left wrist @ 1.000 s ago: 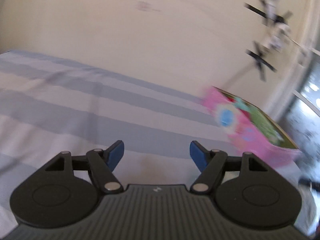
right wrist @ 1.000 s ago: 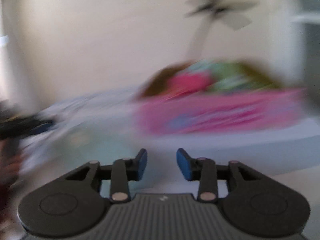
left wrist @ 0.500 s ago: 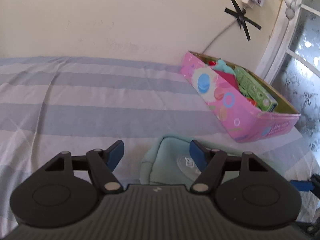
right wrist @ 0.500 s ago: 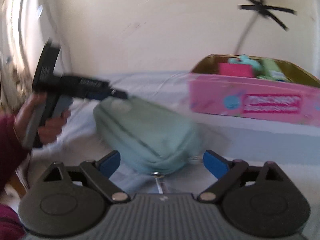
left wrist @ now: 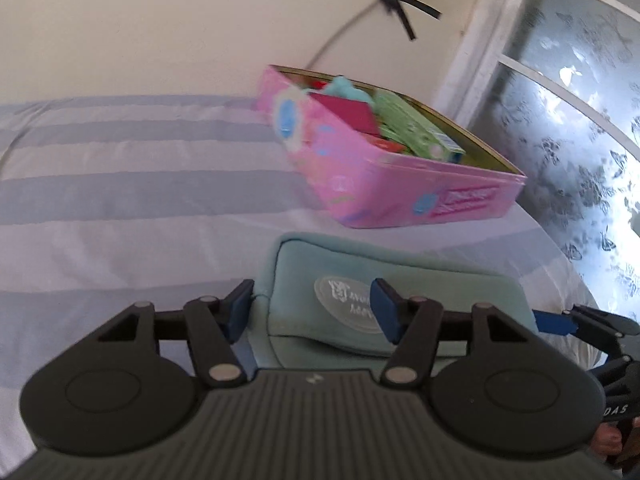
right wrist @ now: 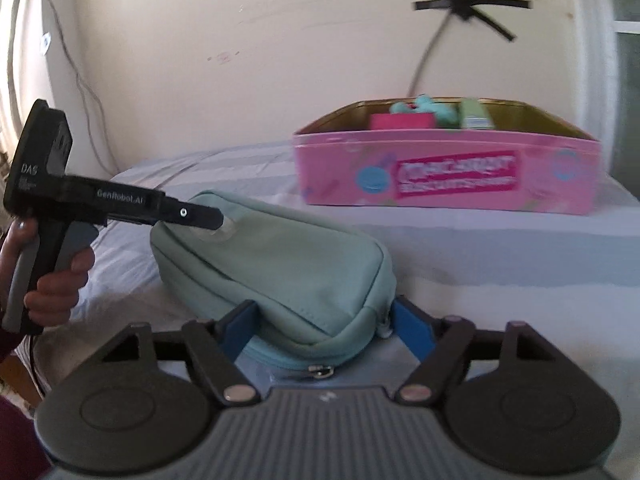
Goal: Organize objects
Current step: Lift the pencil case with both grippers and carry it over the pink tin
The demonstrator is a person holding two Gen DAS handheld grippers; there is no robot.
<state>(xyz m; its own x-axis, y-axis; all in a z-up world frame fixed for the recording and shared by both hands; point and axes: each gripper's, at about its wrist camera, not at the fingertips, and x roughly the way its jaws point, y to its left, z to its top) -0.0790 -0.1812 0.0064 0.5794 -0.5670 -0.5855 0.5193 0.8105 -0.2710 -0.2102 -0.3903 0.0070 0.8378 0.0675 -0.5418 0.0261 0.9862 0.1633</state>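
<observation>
A mint-green zip pouch with a round clear badge lies on the striped bed sheet; it also shows in the right wrist view. My left gripper is open, its fingers astride the pouch's near left end. My right gripper is open around the pouch's zipper end, pads close to its sides. The left gripper's body reaches over the pouch's far end. An open pink tin with a red card, green box and teal item stands beyond the pouch.
A cream wall with a taped cable backs the bed. A frosted window is at the right. The bed edge falls off near the window. Wires hang at the left wall.
Both grippers moved down and in onto the green pouch. The right gripper opened wider and now straddles the zipper end. The left gripper's view shifted towards the tin.
</observation>
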